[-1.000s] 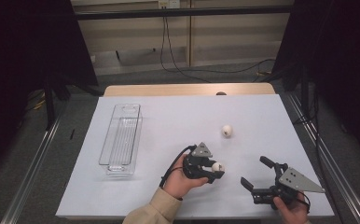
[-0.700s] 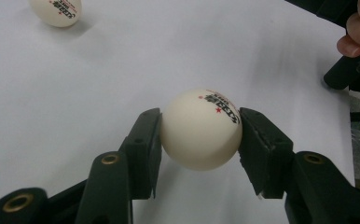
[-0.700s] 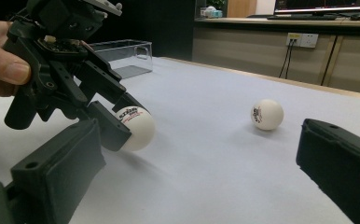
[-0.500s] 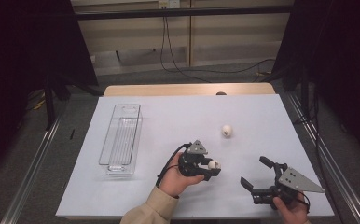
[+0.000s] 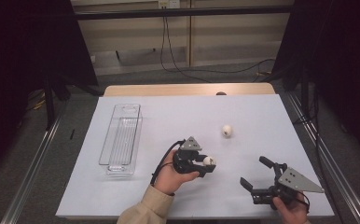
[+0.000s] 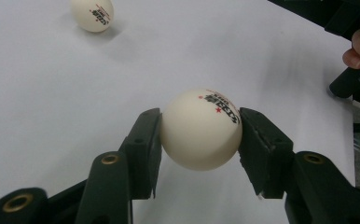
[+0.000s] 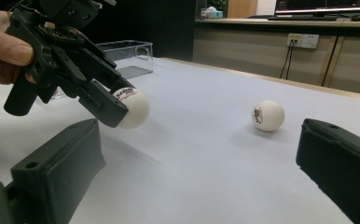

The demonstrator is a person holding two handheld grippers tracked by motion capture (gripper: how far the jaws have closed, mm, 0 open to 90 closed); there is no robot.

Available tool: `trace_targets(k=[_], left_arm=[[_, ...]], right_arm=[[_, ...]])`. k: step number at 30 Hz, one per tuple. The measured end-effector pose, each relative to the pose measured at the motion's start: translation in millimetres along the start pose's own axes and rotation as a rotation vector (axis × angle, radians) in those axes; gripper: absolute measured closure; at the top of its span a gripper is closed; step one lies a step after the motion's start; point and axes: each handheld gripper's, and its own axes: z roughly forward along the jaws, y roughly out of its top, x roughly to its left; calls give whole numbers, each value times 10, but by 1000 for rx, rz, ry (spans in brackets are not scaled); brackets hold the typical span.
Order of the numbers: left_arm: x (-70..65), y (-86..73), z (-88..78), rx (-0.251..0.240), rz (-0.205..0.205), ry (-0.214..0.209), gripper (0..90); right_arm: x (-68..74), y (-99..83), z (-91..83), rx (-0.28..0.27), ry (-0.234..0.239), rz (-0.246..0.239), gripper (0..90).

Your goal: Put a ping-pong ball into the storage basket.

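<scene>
While a clear box [image 5: 121,140] sits near the left edge of the tabletop [image 5: 183,116], the left tool [image 5: 206,164] is a bit in from the front edge, near the middle. It squeezes a white ball [image 5: 209,161] between its two black jaws. A second white ball [image 5: 227,130] lies alone closer to the middle of the tabletop. By the front right corner, the right tool [image 5: 255,176] has its jaws spread wide with nothing between them.
</scene>
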Motion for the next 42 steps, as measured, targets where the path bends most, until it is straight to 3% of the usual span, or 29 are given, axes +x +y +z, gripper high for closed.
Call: trace_targets(k=[42], left_arm=[[208, -14, -341, -25, -71, 49, 509]], right_arm=[[-3, 2, 4, -2, 2, 1, 0]])
